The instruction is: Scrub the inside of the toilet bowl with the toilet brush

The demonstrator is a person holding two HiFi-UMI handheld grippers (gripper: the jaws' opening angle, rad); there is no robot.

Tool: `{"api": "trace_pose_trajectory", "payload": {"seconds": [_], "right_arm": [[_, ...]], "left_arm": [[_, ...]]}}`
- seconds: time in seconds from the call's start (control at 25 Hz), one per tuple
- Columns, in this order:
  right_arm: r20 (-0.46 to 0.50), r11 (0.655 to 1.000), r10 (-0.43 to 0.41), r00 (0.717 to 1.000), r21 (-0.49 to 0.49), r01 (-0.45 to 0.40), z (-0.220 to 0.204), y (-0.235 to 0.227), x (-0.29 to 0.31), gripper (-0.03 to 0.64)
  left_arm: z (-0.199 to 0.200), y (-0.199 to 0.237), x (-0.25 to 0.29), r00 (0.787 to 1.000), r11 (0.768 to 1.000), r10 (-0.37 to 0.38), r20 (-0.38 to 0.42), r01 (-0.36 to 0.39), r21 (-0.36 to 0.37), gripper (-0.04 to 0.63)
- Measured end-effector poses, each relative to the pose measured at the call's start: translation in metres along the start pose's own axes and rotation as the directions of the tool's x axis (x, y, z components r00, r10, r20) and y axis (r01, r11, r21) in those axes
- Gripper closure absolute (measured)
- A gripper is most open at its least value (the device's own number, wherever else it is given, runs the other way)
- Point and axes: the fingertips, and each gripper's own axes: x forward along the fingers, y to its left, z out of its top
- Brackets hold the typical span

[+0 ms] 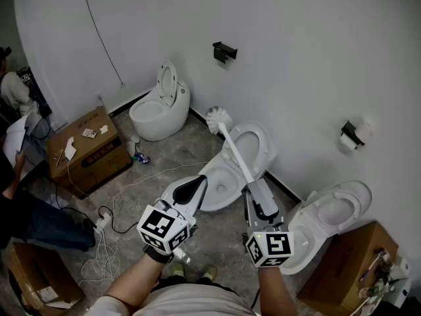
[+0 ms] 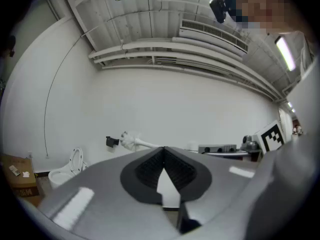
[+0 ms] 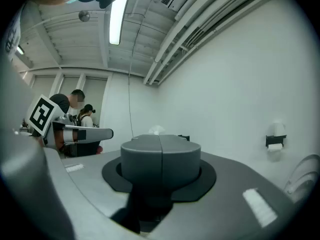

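The left tool (image 1: 197, 180) and the right tool (image 1: 252, 191) are grey plastic wedges, each with dark pads (image 2: 150, 169) set in a black surround. Each carries a white cube (image 1: 164, 229) printed with black square markers at its 6 o'clock end. The person wears a pale top (image 1: 191, 305), a dark wristband (image 1: 156, 256) and yellow-green shoes (image 1: 210, 273).

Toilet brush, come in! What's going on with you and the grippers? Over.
Left gripper shut, empty. Right gripper shut on toilet brush, bristles up in the air. Toilet bowl open below, not yet touched.
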Motion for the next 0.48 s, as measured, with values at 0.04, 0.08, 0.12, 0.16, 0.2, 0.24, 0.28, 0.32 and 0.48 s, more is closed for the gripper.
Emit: {"api": "trace_pose_trajectory", "payload": {"seconds": [0.04, 0.08, 0.12, 0.16, 0.2, 0.24, 0.28, 0.32, 0.48], "right_arm": [[0.000, 1.000, 0.001, 1.000, -0.001, -0.001, 0.0003, 0.0004, -0.0013, 0.459], [0.000, 1.000, 0.001, 1.000, -0.002, -0.001, 0.0007, 0.0008, -0.0024, 0.459], [0.001, 1.000, 0.002, 1.000, -0.003, -0.002, 0.0011, 0.0011, -0.0030, 0.459], [0.001, 1.000, 0.002, 1.000, -0.004, -0.002, 0.0014, 0.0012, -0.0031, 0.458], [0.002, 1.000, 0.003, 1.000, -0.004, -0.003, 0.0017, 0.0011, -0.0029, 0.459], [0.002, 1.000, 0.003, 1.000, -0.005, -0.003, 0.0017, 0.0009, -0.0026, 0.459], [0.002, 1.000, 0.003, 1.000, -0.005, -0.003, 0.0014, 0.0007, -0.0024, 0.459], [0.002, 1.000, 0.004, 1.000, -0.005, -0.004, 0.0009, 0.0004, -0.0025, 0.459], [0.001, 1.000, 0.003, 1.000, -0.006, -0.003, -0.0001, -0.0009, -0.0035, 0.459]], "left_arm": [[0.0006, -0.0011, -0.0010, 1.000, 1.000, 0.000, 0.001, 0.000, 0.002, 0.589], [0.0011, -0.0020, -0.0019, 1.000, 1.000, 0.000, 0.003, 0.000, 0.004, 0.589], [0.0018, -0.0027, -0.0025, 1.000, 1.000, 0.000, 0.004, 0.000, 0.005, 0.591], [0.0024, -0.0030, -0.0027, 1.000, 1.000, 0.000, 0.005, -0.001, 0.007, 0.589], [0.0028, -0.0030, -0.0024, 1.000, 1.000, 0.001, 0.005, -0.001, 0.008, 0.589], [0.0028, -0.0029, -0.0020, 1.000, 1.000, 0.001, 0.005, -0.001, 0.008, 0.589], [0.0023, -0.0029, -0.0016, 1.000, 1.000, 0.001, 0.005, -0.001, 0.008, 0.589], [0.0014, -0.0031, -0.0013, 1.000, 1.000, 0.001, 0.003, -0.001, 0.008, 0.591], [-0.0008, -0.0046, -0.0006, 1.000, 1.000, 0.001, 0.001, -0.001, 0.004, 0.589]]}}
